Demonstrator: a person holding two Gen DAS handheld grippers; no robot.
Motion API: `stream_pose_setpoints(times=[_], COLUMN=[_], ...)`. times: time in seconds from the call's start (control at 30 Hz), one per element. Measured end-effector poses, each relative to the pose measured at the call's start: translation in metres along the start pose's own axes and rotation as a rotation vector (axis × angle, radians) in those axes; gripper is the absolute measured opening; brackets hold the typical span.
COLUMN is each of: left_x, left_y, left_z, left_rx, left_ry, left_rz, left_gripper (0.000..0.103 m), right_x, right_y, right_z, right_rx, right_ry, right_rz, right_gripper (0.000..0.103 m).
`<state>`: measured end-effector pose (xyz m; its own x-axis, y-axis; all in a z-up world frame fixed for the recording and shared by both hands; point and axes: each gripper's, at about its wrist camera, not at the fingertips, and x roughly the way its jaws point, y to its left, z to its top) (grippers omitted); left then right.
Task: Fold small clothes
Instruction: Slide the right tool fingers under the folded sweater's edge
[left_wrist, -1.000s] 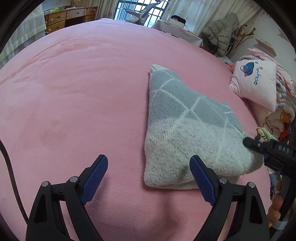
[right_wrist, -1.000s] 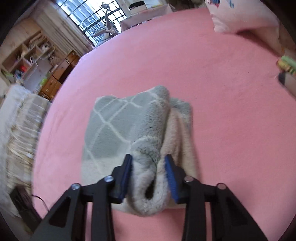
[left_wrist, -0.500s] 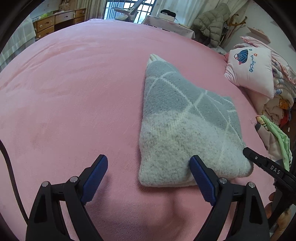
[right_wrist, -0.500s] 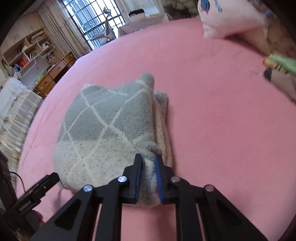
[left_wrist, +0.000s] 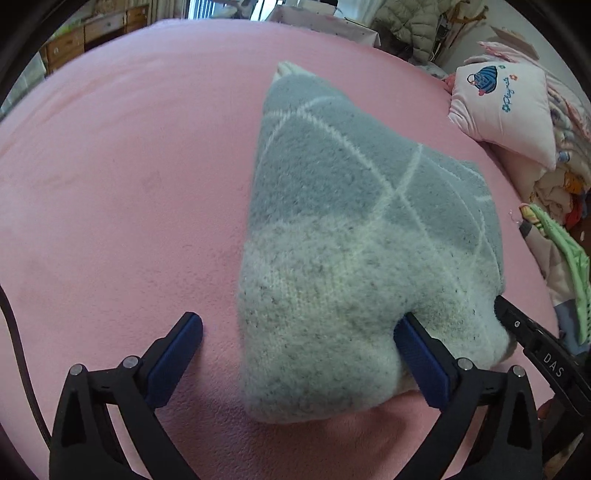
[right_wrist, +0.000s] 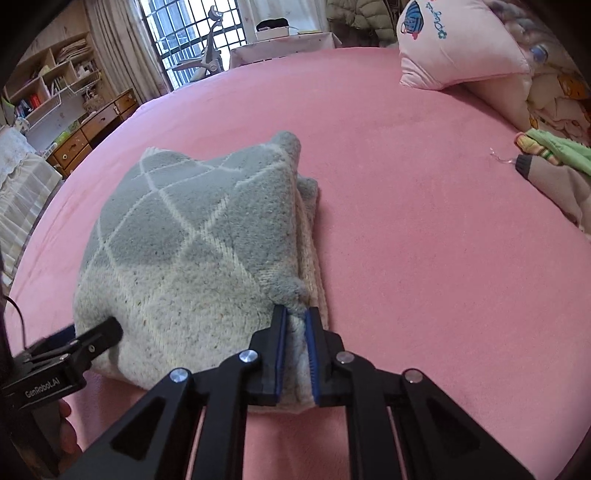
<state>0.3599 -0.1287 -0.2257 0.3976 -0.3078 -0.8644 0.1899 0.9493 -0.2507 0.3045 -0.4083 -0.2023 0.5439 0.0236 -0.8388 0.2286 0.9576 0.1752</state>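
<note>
A folded grey and cream knit sweater (left_wrist: 351, 221) with white diamond lines lies on the pink bed (left_wrist: 110, 184). My left gripper (left_wrist: 299, 325) hangs over its near corner, jaws opening wide. One finger is over the bed and the other rests against the cream knit; the pads do not press on it. In the right wrist view the sweater (right_wrist: 192, 251) fills the left half, and my right gripper (right_wrist: 295, 314) is shut on its near right edge, knit bunched between the pads. The left gripper's tip (right_wrist: 107, 328) touches the opposite corner.
A pink pillow (right_wrist: 454, 48) and a pile of clothes (right_wrist: 546, 162) sit at the bed's right side. A wooden dresser (right_wrist: 85, 136) and a cloth-covered table (right_wrist: 284, 44) stand beyond the bed (right_wrist: 424, 221). Open pink bedspread lies to the sweater's left and right.
My right gripper closed on the sweater's edge and brought the raised fold down flat. My left gripper moved in over the near corner and its jaws spread wider.
</note>
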Motion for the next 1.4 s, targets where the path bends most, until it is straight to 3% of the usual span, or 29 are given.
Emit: stream_pose_setpoints(times=[0.1,0.27,0.37,0.63,0.77,0.83,0.9,1.0,1.2,1.4], left_x=[0.005,0.007,0.01,-0.008,-0.031,-0.047,-0.061,-0.078,-0.067,-0.028], left_y=[0.004,-0.006,-0.005,0.006,0.011,0.011,0.01,0.013,0.021,0.026], left_z=[0.002,0.0,0.0,0.006,0.015,0.023,0.032,0.05,0.083,0.083], left_rx=[0.003,0.087,0.074,0.016,0.036,0.079,0.112,0.135,0.098,0.03], left_ry=[0.017,-0.026,-0.024,0.016,0.013,-0.005,-0.031,-0.067,-0.036,0.044], left_rz=[-0.018,0.041,0.025,-0.024,-0.047,-0.042,-0.041,-0.036,-0.05,-0.1], left_gripper=[0.103,0.103,0.103,0.102,0.101,0.101,0.101,0.101,0.101,0.101], right_x=[0.003,0.007,0.008,-0.001,-0.023,-0.037,-0.047,-0.058,-0.029,0.018], right_y=[-0.004,-0.011,-0.014,-0.01,-0.001,0.001,0.001,0.002,0.012,0.015], right_z=[-0.002,-0.005,-0.007,0.002,0.013,0.02,0.026,0.041,0.068,0.072], right_rx=[0.002,0.019,0.027,-0.003,-0.043,-0.052,-0.055,-0.051,-0.053,-0.05], right_ry=[-0.011,-0.024,-0.028,-0.007,-0.026,-0.043,-0.062,-0.081,0.021,0.142], right_rz=[-0.013,-0.014,-0.015,-0.025,0.003,0.034,0.073,0.091,0.103,0.064], right_gripper=[0.018,0.031,0.037,0.041,0.047,0.054,0.07,0.083,0.088,0.088])
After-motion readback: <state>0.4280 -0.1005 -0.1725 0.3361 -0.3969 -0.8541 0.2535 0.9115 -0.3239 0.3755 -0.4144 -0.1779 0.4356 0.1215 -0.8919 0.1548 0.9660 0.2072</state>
